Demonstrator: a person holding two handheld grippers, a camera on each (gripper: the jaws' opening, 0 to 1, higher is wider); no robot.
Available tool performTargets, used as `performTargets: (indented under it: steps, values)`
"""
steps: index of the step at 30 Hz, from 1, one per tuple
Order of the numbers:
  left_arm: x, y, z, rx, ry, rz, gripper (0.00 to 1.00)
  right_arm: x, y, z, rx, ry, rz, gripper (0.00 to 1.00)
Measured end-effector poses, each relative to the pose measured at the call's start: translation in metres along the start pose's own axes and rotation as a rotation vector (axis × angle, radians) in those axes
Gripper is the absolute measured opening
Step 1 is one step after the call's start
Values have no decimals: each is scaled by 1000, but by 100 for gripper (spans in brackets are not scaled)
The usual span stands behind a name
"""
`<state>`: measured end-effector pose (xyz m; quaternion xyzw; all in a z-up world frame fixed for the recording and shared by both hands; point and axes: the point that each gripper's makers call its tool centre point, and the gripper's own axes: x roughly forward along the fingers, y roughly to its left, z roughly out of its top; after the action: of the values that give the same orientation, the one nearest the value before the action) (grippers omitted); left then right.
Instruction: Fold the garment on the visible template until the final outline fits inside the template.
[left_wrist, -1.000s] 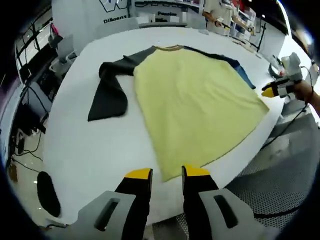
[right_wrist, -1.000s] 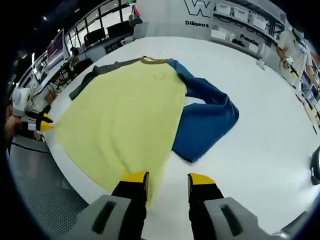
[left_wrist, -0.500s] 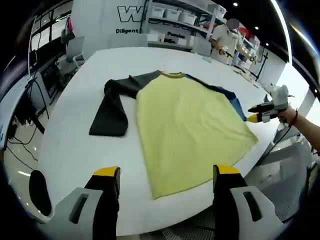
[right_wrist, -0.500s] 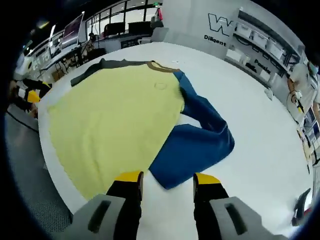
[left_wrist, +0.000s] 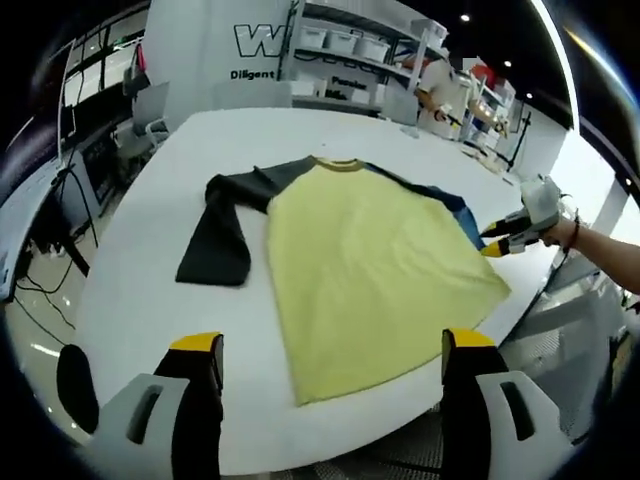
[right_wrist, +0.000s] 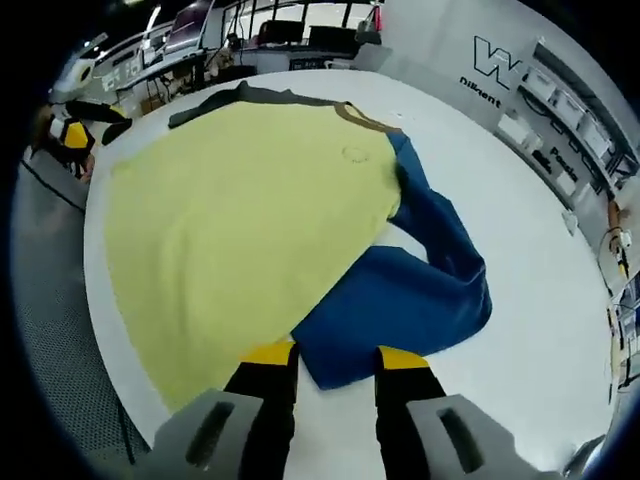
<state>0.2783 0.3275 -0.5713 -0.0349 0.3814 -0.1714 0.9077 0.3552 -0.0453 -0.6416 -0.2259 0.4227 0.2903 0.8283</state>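
Left gripper view, smooth yellow shirt, flat

Garment flat on table

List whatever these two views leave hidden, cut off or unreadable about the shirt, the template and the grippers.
- Template: no outline can be made out on the white table in either view; the shirt may cover it.
- Blue sleeve: in the left gripper view the yellow body hides most of it.
- Dark sleeve: foreshortened at the far edge of the right gripper view.
- Right gripper: whether it touches the blue cuff is unclear.
- Chest mark: too small to read.
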Motion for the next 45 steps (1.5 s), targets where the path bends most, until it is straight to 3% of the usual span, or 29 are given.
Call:
performTargets:
  steps: [3,4,5,7,11,15,19,21,23,30,33,34,37,45]
  values:
    - [0,1,-1,-3,3,3,87,3,4,-1,18,0,33,3]
    - [0,2,-1,-3,6,5,87,4,0,-1,5,-1,11,0]
    - [-1,2,-1,-4,7,6,86,4,-6,-1,-47,6,-16,0]
    - [-1,1,0,-3,7,3,85,3,-6,-1,6,11,-6,0]
    - [-1,1,1,-3,7,6,82,-4,-22,-2,40,-4,-77,0]
    - [-2,1,1,0,8,6,82,-22,-47,9,254,-119,-136,0]
    - [-2,1,-1,12,16,7,81,-48,-81,21,562,-283,-195,0]
    - [-2,1,-1,8,15,4,81,-59,-94,21,679,-334,-219,0]
    - [-1,0,-1,8,15,2,80,-70,-113,9,757,-337,-280,0]
    - [-1,-1,0,18,18,0,78,-78,-130,-9,800,-313,-346,0]
    - [-1,1,-1,20,21,5,78,-79,-131,-19,657,-241,-390,0]
    - [-1,1,-1,18,23,8,78,-81,-133,-19,637,-246,-402,0]
    - [-2,3,-1,26,27,14,77,-88,-137,-11,771,-324,-375,0]
    - [1,1,-1,41,32,8,76,-109,-172,8,817,-382,-413,0]
